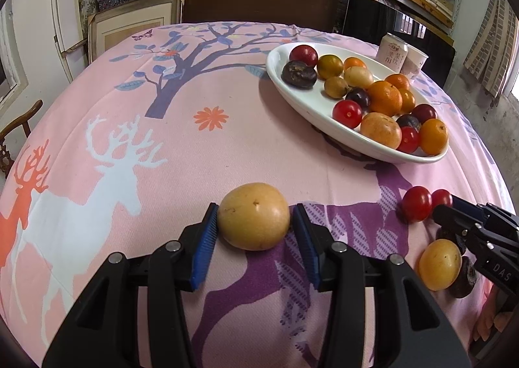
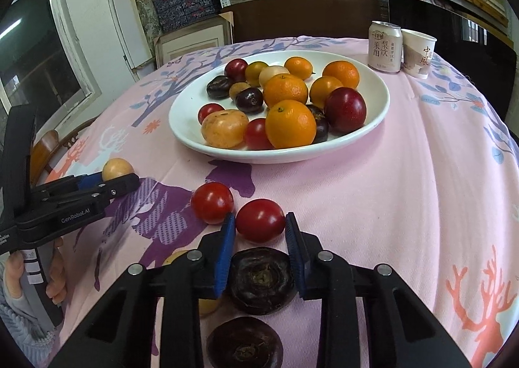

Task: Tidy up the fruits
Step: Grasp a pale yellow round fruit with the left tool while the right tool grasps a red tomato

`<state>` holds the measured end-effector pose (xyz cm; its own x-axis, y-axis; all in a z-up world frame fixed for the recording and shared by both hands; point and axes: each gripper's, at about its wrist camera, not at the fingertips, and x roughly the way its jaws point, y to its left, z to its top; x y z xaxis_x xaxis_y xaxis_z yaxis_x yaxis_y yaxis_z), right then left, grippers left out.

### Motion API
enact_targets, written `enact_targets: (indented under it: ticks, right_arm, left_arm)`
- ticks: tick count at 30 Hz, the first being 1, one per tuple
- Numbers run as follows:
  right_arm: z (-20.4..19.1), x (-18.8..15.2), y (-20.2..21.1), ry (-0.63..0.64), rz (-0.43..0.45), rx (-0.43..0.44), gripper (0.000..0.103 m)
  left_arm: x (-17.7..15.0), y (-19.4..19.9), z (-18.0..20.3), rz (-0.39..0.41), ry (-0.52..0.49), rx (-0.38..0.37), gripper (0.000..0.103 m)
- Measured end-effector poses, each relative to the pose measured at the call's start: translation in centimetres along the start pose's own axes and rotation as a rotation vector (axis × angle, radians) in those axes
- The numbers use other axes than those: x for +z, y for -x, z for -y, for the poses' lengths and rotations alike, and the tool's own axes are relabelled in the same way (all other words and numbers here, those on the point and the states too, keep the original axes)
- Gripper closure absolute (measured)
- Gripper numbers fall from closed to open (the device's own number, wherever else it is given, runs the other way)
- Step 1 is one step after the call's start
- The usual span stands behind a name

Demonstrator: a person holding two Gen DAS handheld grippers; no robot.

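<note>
My left gripper [image 1: 254,217] is shut on a tan round fruit [image 1: 253,217] that rests on the pink deer tablecloth [image 1: 113,128]; both blue pads touch its sides. Seen from the right wrist, that gripper [image 2: 129,180] comes in from the left. My right gripper [image 2: 259,222] is shut on a red tomato [image 2: 260,220]; a second tomato [image 2: 211,202] lies just to its left. Under its fingers lie two dark fruits [image 2: 261,280], [image 2: 245,343] and a partly hidden yellow fruit [image 2: 207,304]. A white plate [image 2: 188,115] farther back holds several oranges, tomatoes and dark fruits.
A drink can [image 2: 385,47] and a paper cup [image 2: 418,53] stand behind the plate near the table's far edge. A dark chair back [image 2: 305,21] and shelves of boxes lie beyond. A wooden chair [image 1: 19,128] stands at the left. A person's hand [image 2: 55,270] holds the left gripper.
</note>
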<state>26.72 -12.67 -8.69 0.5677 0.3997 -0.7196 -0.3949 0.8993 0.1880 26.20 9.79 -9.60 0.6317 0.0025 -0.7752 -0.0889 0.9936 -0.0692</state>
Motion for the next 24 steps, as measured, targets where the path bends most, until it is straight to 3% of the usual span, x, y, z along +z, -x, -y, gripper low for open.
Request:
enact_targets:
  ticks: [8, 24]
  right_arm:
    - [2.2, -0.4, 0.9, -0.080, 0.018, -0.013, 0.071]
    - [2.8, -0.4, 1.2, -0.101, 0.028, -0.017, 0.071]
  left_arm:
    - [-0.1, 0.4, -0.1, 0.016, 0.014, -0.020, 0.058]
    - [-0.3, 1.0, 0.1, 0.029, 0.013, -0.037, 0.061]
